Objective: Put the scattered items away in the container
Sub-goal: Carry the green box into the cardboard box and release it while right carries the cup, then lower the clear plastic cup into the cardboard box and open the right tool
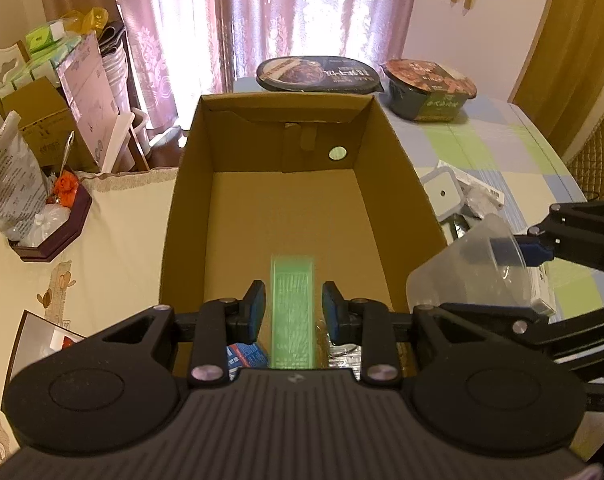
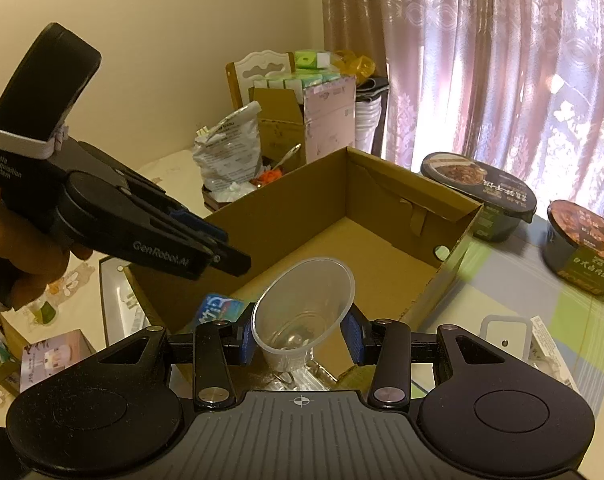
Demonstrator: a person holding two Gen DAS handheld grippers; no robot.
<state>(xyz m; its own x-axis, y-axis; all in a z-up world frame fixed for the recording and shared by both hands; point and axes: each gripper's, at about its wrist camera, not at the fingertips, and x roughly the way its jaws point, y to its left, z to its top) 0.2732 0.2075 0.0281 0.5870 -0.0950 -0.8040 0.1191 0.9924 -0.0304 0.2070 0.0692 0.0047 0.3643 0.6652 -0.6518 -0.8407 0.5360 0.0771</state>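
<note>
Left gripper hovered over the near end of the open brown cardboard box, fingers parted wide and gripping nothing; a translucent green oblong item lay on the box floor between them. Right gripper, at 3 o'clock of the box, was clamped on one clear plastic cup, tilted with its mouth up, above the near box edge. Counted: one blue packet inside the box at 6 o'clock; two sealed black instant-meal bowls on the checked tablecloth at 12 to 1 o'clock.
</note>
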